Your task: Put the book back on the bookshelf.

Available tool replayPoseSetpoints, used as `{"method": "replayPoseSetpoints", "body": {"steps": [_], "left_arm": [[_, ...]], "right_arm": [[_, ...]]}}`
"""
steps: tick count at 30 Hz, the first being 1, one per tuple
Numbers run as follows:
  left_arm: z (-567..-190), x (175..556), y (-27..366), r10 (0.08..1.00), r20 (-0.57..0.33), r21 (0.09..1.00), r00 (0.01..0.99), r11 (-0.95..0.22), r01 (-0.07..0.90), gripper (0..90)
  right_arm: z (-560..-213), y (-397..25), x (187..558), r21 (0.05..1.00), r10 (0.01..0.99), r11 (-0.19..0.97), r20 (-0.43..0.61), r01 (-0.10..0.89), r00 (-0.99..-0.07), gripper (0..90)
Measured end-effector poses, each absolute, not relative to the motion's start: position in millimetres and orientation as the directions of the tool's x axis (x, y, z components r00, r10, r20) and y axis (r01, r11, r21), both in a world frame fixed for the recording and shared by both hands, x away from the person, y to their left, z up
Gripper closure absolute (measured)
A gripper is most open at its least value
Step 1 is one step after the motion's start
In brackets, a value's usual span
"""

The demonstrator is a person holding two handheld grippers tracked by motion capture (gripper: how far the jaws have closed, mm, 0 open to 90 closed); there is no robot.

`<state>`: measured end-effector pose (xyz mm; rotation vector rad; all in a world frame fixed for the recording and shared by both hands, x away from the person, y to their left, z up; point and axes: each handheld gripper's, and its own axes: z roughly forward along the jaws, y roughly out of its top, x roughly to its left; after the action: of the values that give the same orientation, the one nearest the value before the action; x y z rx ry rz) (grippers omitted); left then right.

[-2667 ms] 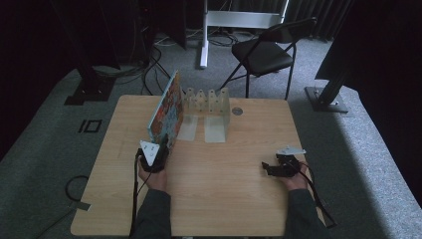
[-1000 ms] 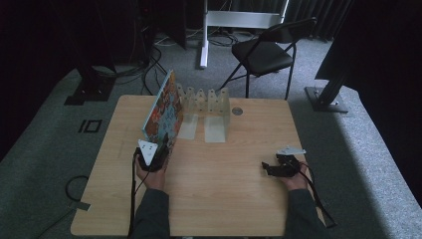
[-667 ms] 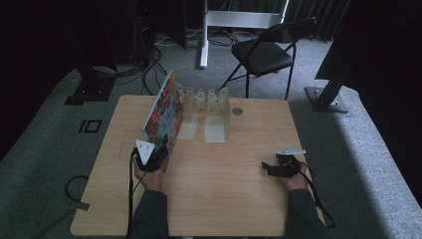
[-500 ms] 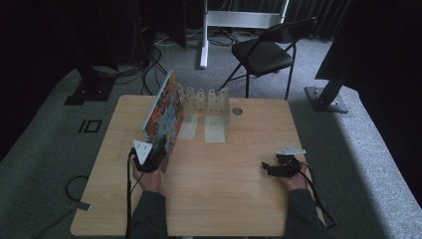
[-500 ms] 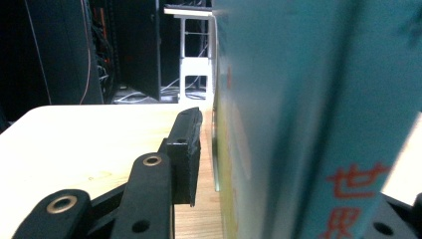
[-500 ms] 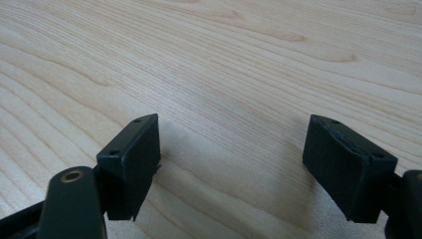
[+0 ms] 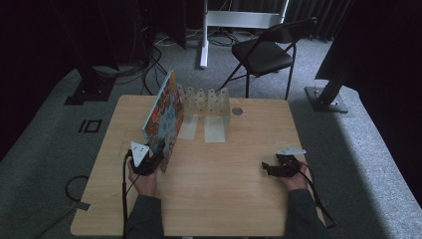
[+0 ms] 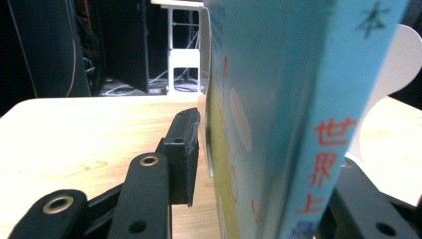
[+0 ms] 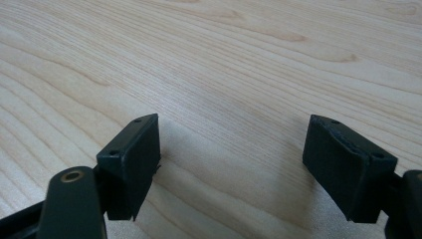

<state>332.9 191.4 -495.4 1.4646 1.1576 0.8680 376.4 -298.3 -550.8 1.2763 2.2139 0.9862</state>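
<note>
Carefully now: my left gripper (image 7: 160, 160) straddles the near edge of the picture book (image 7: 162, 117), which stands tilted on the table (image 7: 224, 199) beside the white bookend rack (image 7: 208, 104). A sliver of gap shows at one jaw, so I judge the grip not yet firm. I'd close squarely across the spine before steering it rackward. My right gripper (image 9: 231, 169) rests wide, empty.
</note>
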Motion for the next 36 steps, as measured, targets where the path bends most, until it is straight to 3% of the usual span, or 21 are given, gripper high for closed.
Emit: {"method": "replayPoseSetpoints", "body": {"steps": [17, 36], "left_arm": [[-493, 314, 200, 0.924, -0.077, 0.959, 0.375, -0.035, 0.283, 57.8], [-499, 288, 199, 0.918, -0.054, 0.944, 0.393, -0.081, 0.320, 57.0]], "right_arm": [[-551, -298, 376, 0.741, 0.864, 0.334, 0.005, 0.582, -0.503, 22.3], [-551, -298, 376, 0.741, 0.864, 0.334, 0.005, 0.582, -0.503, 22.3]]}}
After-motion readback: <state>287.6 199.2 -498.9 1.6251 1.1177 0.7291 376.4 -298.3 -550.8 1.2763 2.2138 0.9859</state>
